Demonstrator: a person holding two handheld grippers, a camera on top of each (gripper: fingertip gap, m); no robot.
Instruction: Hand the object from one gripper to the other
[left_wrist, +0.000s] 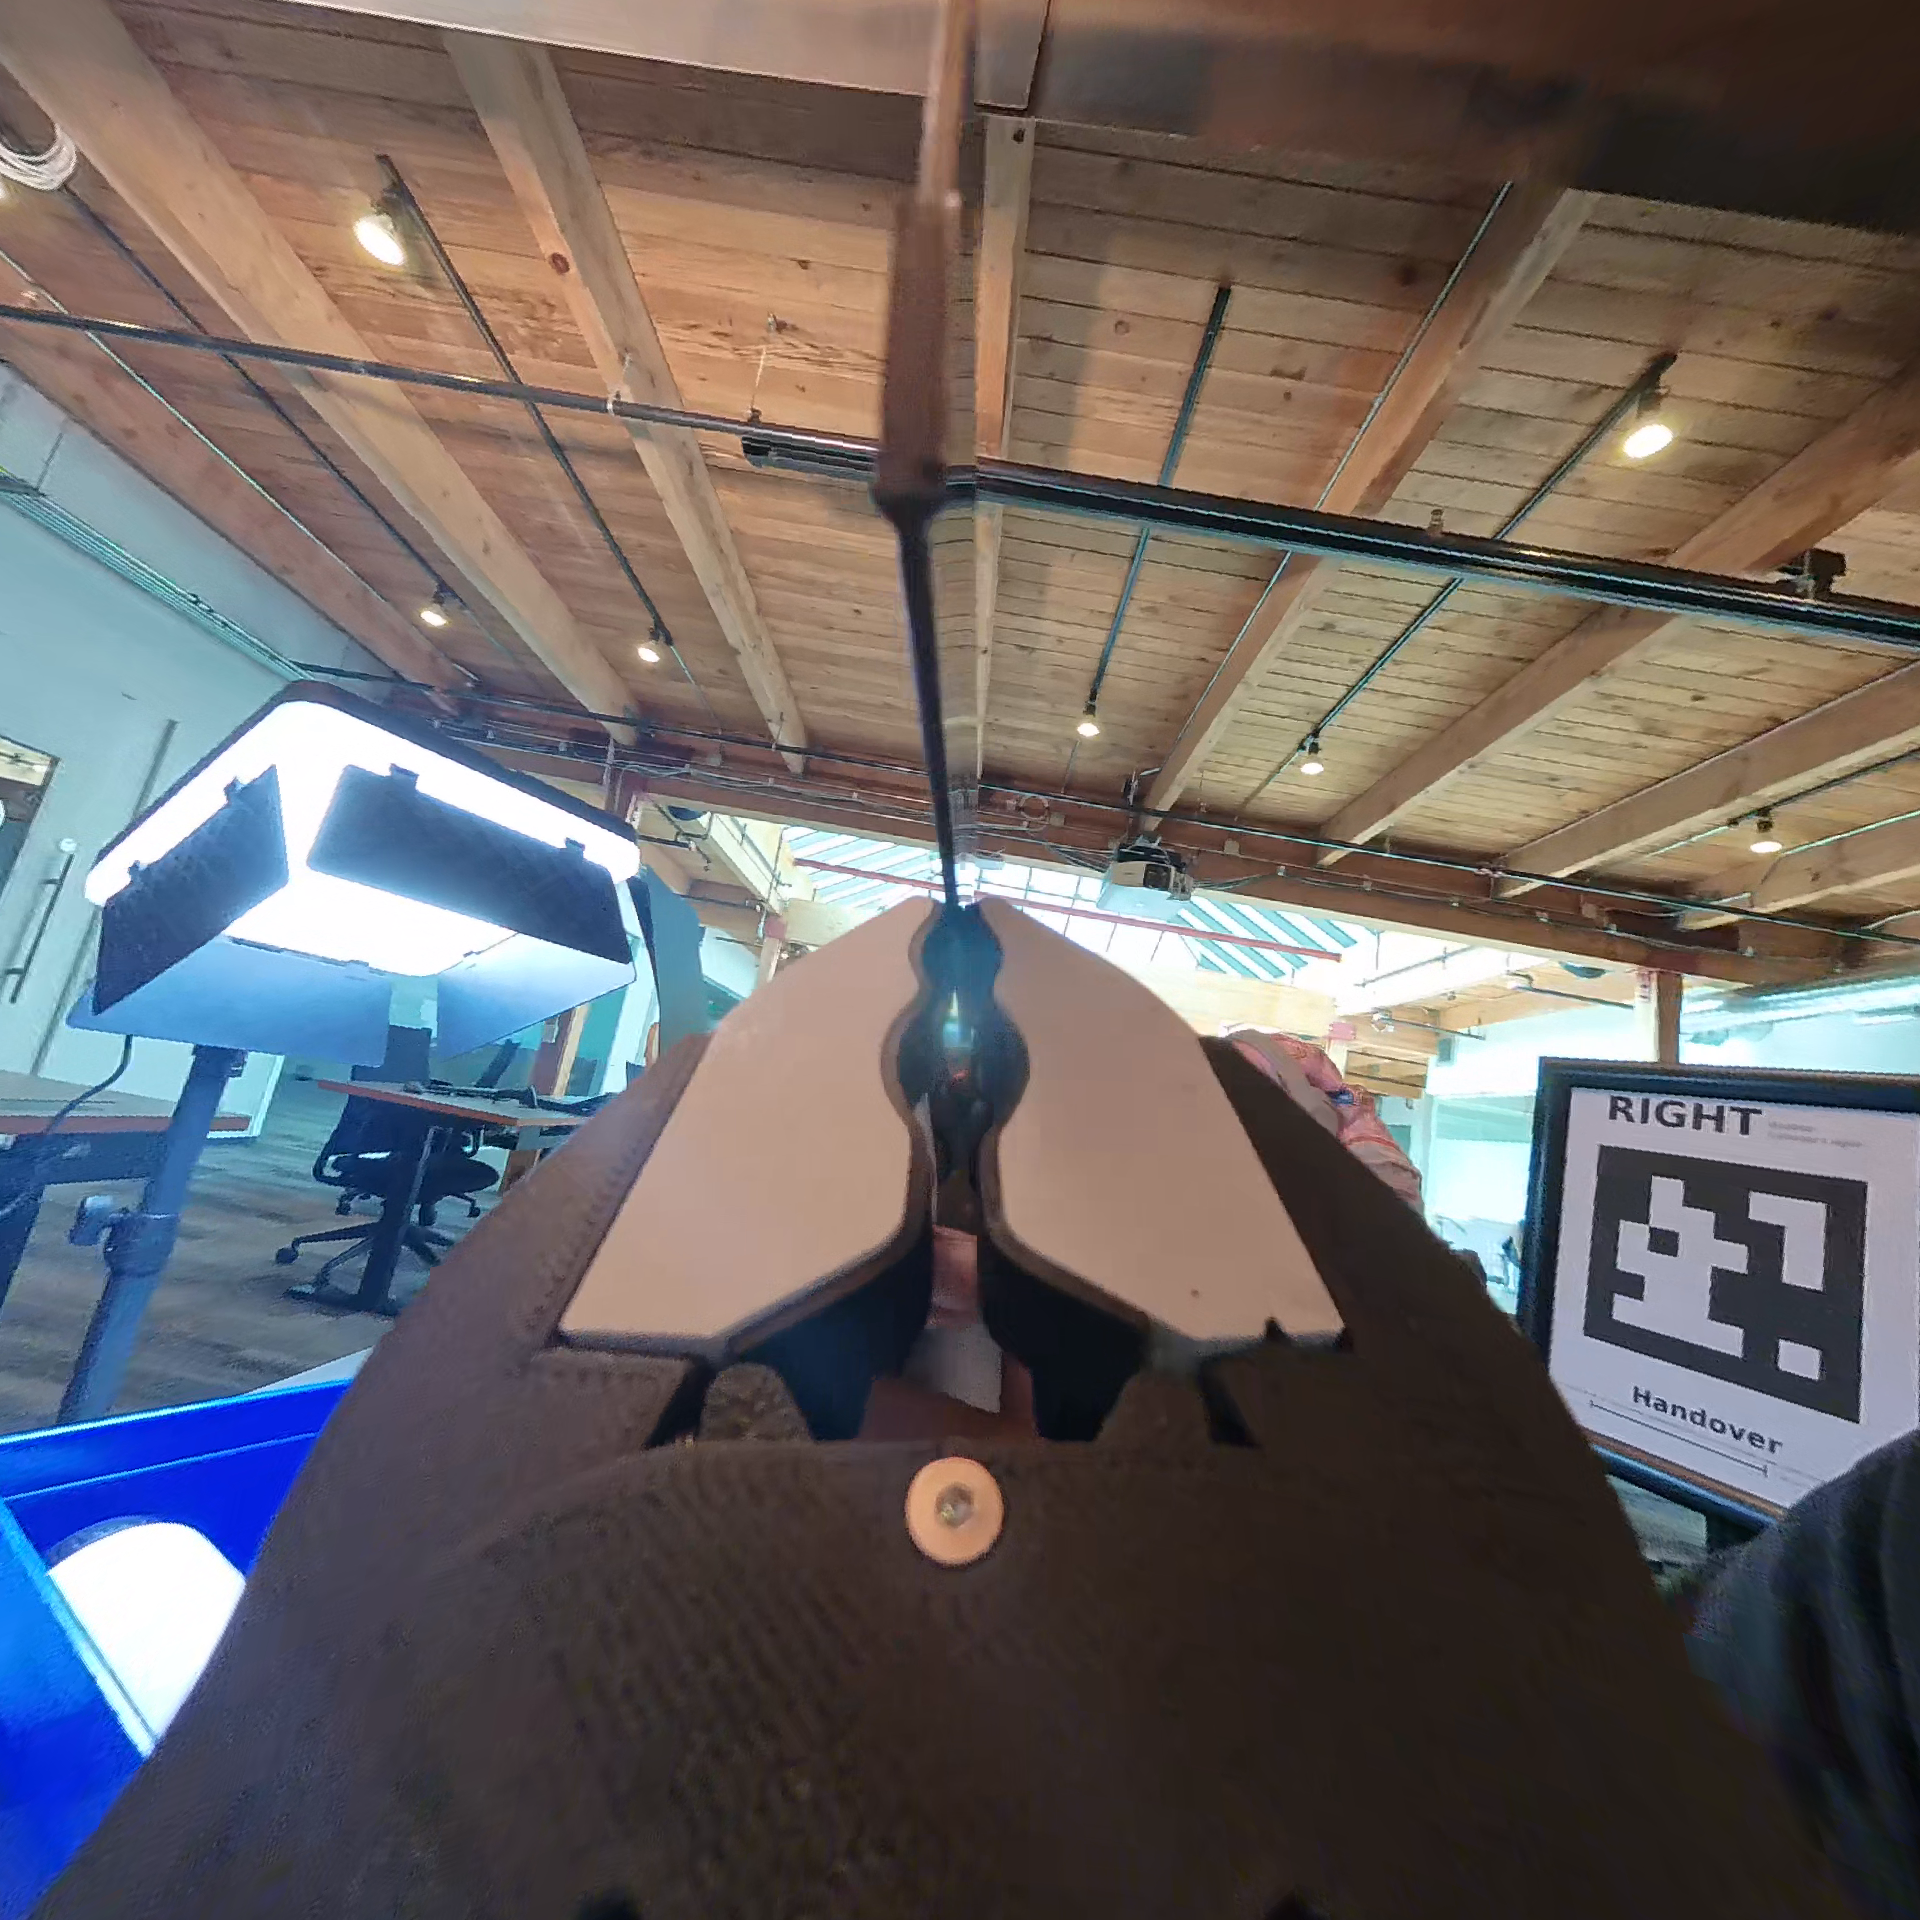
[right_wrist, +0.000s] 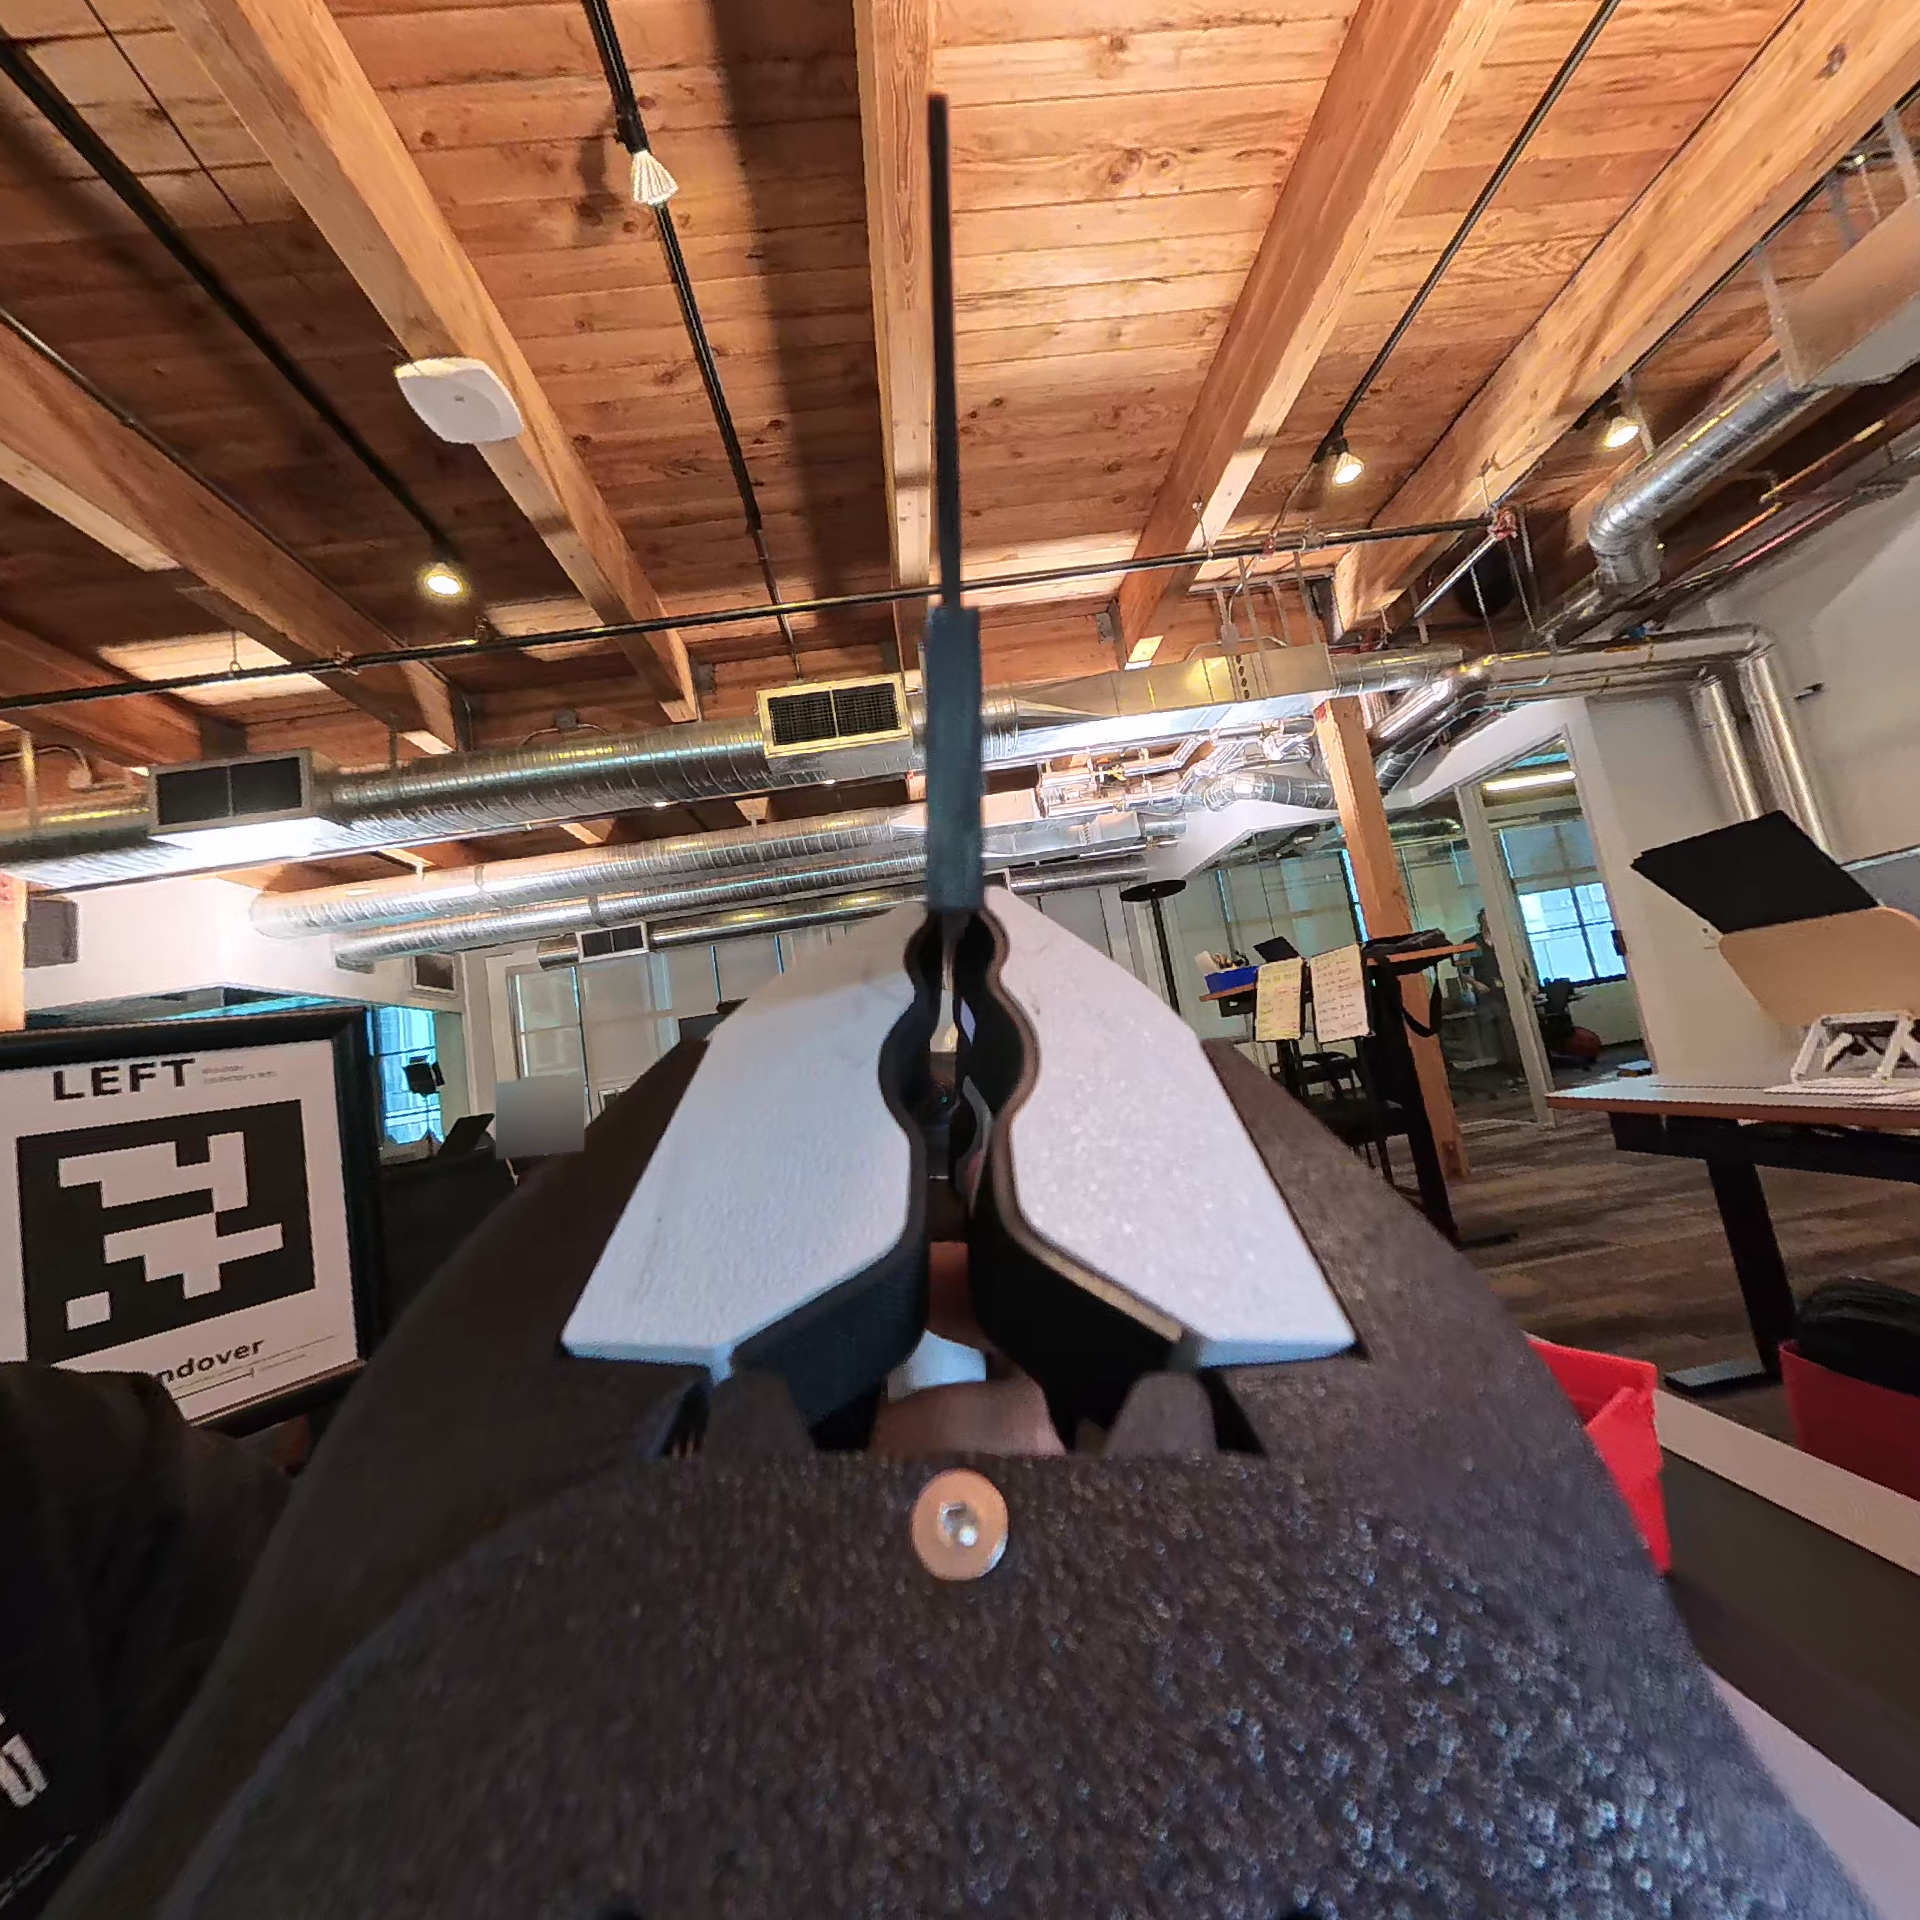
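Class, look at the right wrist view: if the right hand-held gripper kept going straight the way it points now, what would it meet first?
The right hand-held gripper is shut on a thin black tool and points upward. Nothing shows in its line before the wooden ceiling, which the tool's tip would probably reach first; depth is unclear.

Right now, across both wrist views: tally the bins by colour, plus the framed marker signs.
Blue bins: 1
Red bins: 2
Framed marker signs: 2
Total: 5
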